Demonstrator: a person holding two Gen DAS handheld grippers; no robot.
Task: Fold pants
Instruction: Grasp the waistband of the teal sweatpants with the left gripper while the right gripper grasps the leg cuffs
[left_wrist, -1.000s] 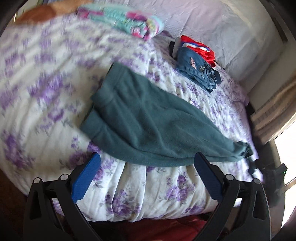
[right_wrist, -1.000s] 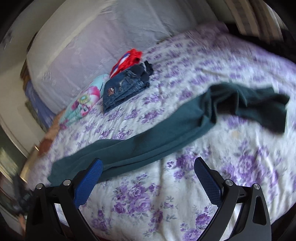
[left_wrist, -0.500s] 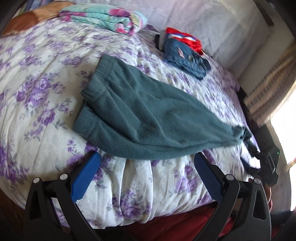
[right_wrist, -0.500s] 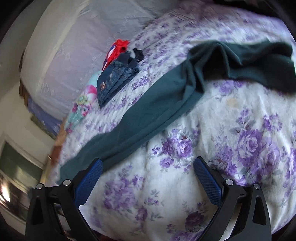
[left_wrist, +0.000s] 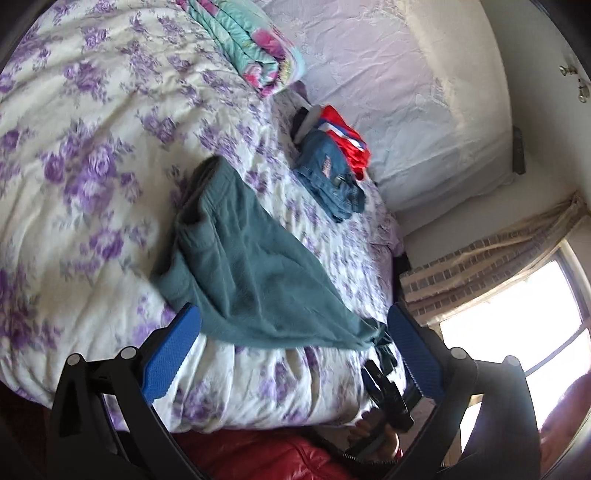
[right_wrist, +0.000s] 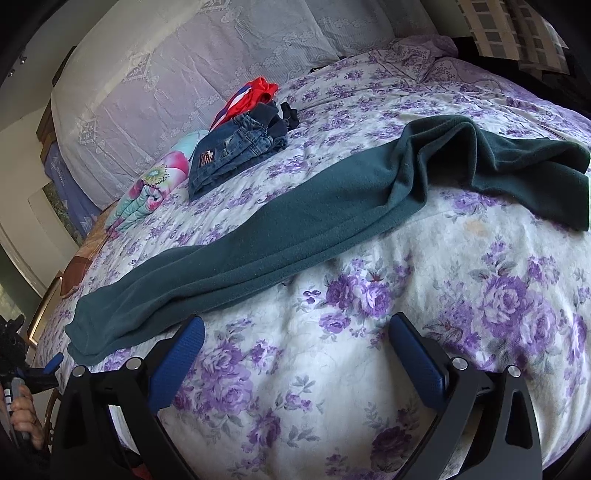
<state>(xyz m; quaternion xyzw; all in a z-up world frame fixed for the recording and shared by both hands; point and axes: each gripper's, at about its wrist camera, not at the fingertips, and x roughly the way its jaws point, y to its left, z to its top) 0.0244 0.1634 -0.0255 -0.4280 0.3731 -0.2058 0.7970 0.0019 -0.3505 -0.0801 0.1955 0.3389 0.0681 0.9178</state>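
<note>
Black-framed left gripper (left_wrist: 293, 339) and right gripper (right_wrist: 295, 347), blue ribbed pads, silver screws.

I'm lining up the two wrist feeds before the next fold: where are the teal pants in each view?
Left wrist: the teal pants lie mid-frame, waistband at upper left, legs tapering to the lower right, just ahead of the open jaws.
Right wrist: the teal pants run diagonally from the cuffs at lower left to the rumpled waist end at upper right.
Shared landmark: the folded jeans beyond the pants, with red clothing behind them.

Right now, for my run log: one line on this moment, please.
task: fold pants | pants: spread on bed, unfolded | left gripper: open, empty | right gripper: open, empty
</note>
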